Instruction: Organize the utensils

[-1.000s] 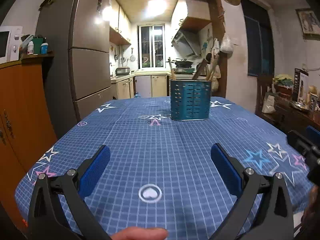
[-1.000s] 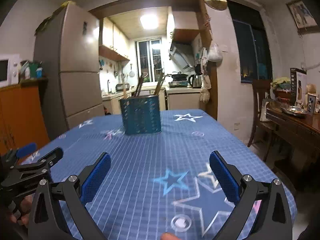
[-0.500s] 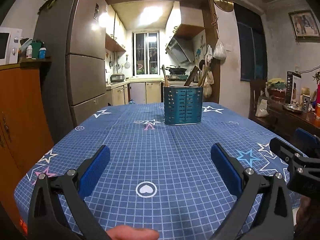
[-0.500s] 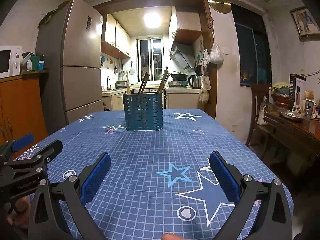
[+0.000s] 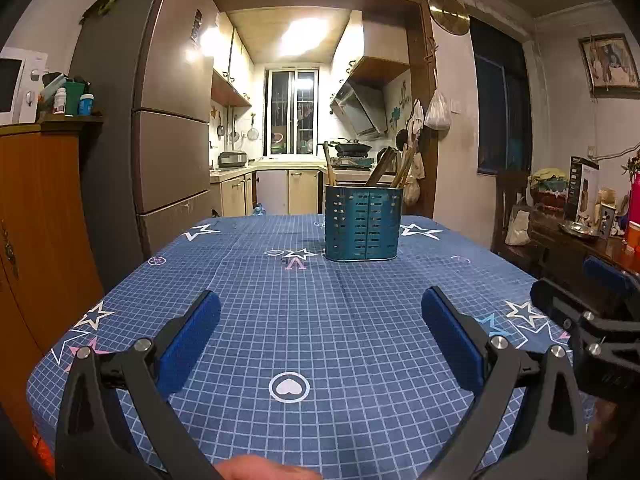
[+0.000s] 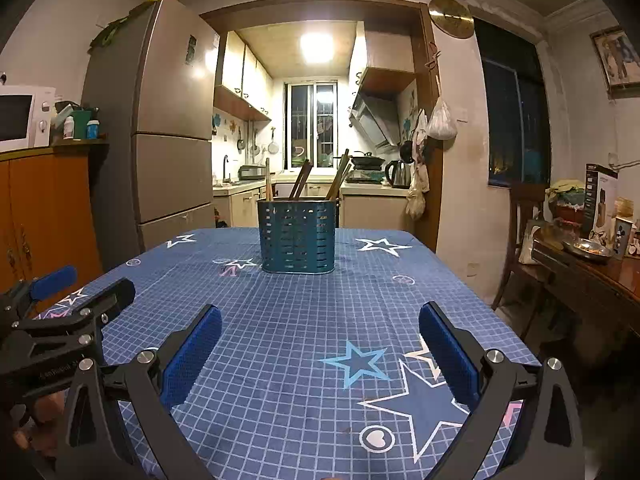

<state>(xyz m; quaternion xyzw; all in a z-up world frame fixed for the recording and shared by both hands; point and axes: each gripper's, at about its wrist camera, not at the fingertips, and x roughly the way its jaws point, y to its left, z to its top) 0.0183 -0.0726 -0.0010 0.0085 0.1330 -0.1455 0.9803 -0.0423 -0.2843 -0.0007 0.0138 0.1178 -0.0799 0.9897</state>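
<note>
A teal perforated utensil holder (image 5: pixel 362 224) stands on the far half of the blue star-print tablecloth (image 5: pixel 320 320); it also shows in the right wrist view (image 6: pixel 297 236). Several wooden chopsticks and utensils (image 5: pixel 384 170) stick up out of it, also visible in the right wrist view (image 6: pixel 304 178). My left gripper (image 5: pixel 320 308) is open and empty, held over the near part of the table. My right gripper (image 6: pixel 320 320) is open and empty, beside it to the right. Each gripper shows at the edge of the other's view: the right one (image 5: pixel 592 312), the left one (image 6: pixel 68 300).
A tall refrigerator (image 5: pixel 160 128) and an orange cabinet (image 5: pixel 36 232) with a microwave stand left of the table. A dark wooden sideboard (image 6: pixel 592 276) with clutter and a chair (image 6: pixel 520 232) stand to the right. The kitchen doorway lies behind the table.
Both grippers have drawn back and tilted up, so the utensil holder looks farther away and more of the table shows. Both stay open and empty.
</note>
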